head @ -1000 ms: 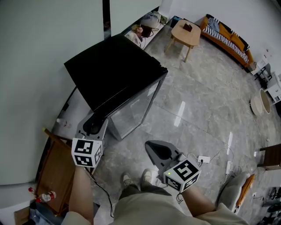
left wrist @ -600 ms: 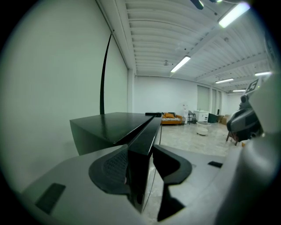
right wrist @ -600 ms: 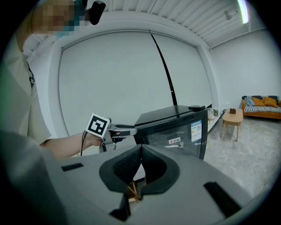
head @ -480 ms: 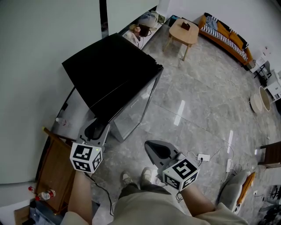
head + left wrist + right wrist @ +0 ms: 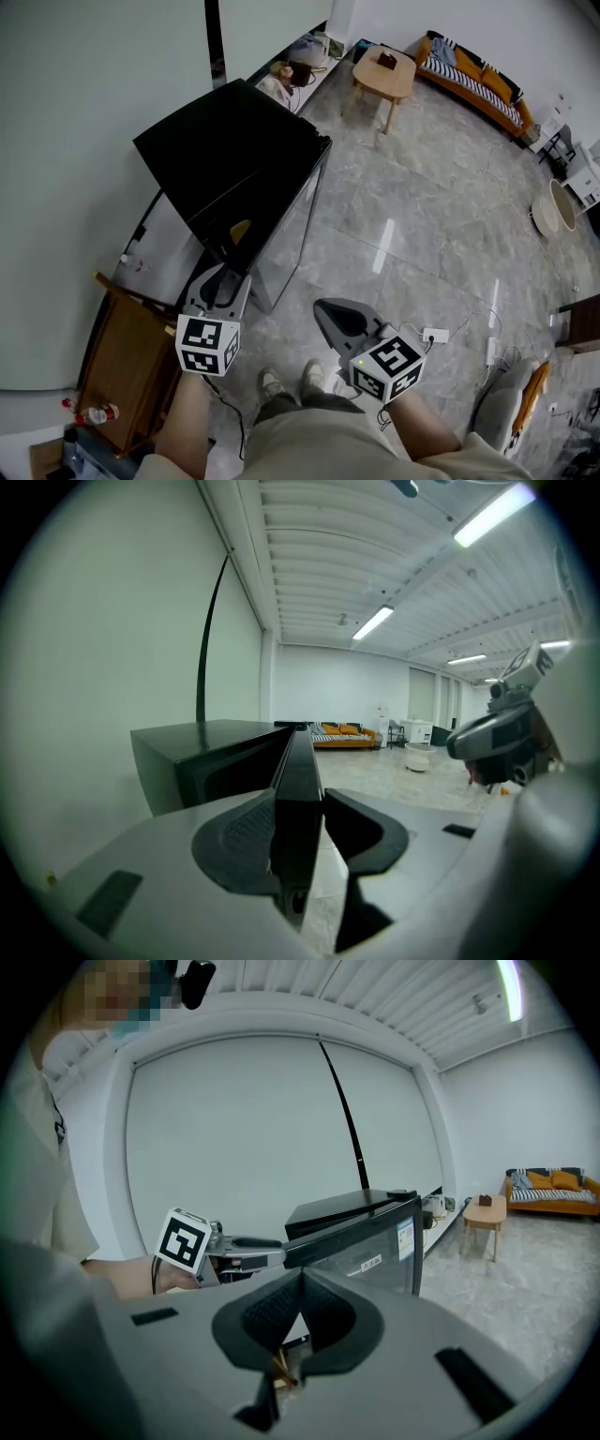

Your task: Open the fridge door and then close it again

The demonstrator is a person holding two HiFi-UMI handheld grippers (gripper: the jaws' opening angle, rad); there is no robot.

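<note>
One change matters here: the fridge door (image 5: 291, 220) no longer lies flush against the black fridge (image 5: 225, 141); a second ago it was shut, half a second ago barely cracked, and now its near edge stands swung out to the right, with a dark wedge of gap behind it and an orange thing (image 5: 241, 230) showing inside. At the left, the fridge stands against the wall and has not shifted. The left gripper (image 5: 225, 274) sits at the near edge of the door and has travelled rightward with it; its jaws have just been closing. In the left gripper view the door's thin black edge runs straight between them, the left pad against it and the right pad seemingly just meeting it, so I read this gripper as grasping the door edge rather than merely hooking it. Further right, the right gripper (image 5: 326, 314) hovers over the floor (image 5: 422, 234), well apart from the door, clenched on nothing, its pads pressed together in its own view. For the task this means the opening half is under way but not finished, the door being only part open; the pull probably needs to follow the door's arc further out before the door is pushed back to the fridge.
</note>
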